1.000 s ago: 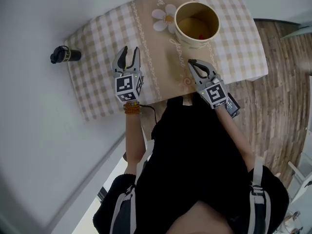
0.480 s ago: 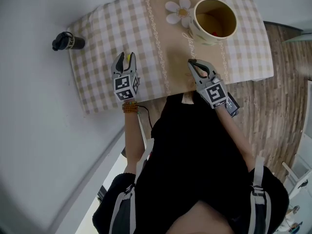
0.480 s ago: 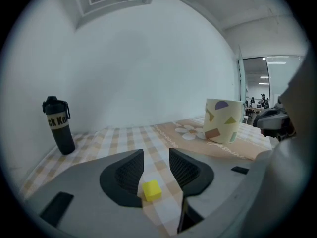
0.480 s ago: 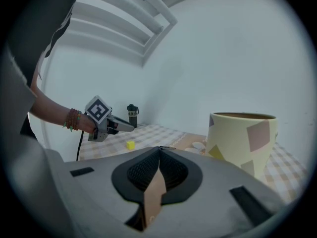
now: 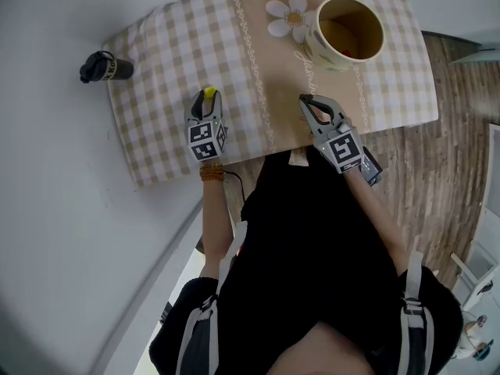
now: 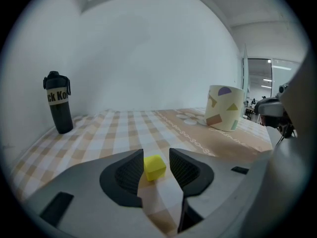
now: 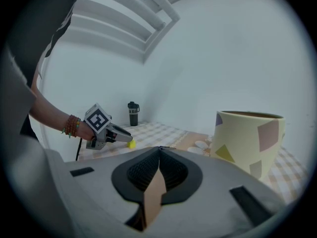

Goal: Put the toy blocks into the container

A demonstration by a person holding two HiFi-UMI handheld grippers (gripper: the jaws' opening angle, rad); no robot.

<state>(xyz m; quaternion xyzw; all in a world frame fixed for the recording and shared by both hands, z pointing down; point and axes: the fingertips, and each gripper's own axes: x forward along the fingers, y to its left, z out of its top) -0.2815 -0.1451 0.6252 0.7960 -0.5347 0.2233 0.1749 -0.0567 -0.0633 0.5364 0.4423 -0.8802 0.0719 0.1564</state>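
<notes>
**A:** Left gripper view, nearest thing first: the left gripper (image 6: 156, 153) has its jaws spread wide, one on each side of the yellow block (image 6: 154, 168). The block rests on the table (image 5: 164, 61), and the pads do not seem to press on it.

**B:** It looks nearer one pad than the other. If the jaws shut unevenly, I'd expect the block to get pushed or turned, and a corner grip could let it pop out.

**A:** And the right gripper (image 7: 159, 149)?

**B:** Its jaws are together with nothing between them. It hovers on the person's side of the container (image 5: 348, 30), nearer to it than the block is.

**A:** The block lies well apart from the container, on the side toward the bottle (image 6: 58, 103). That makes for a long carry across the cloth.

**B:** A weak pinch could drop it short of the container. Coming in low could knock the rim and tip the container, since it is tall.

**A:** The bottle, farthest from the container, looks safely out of the way.
</notes>
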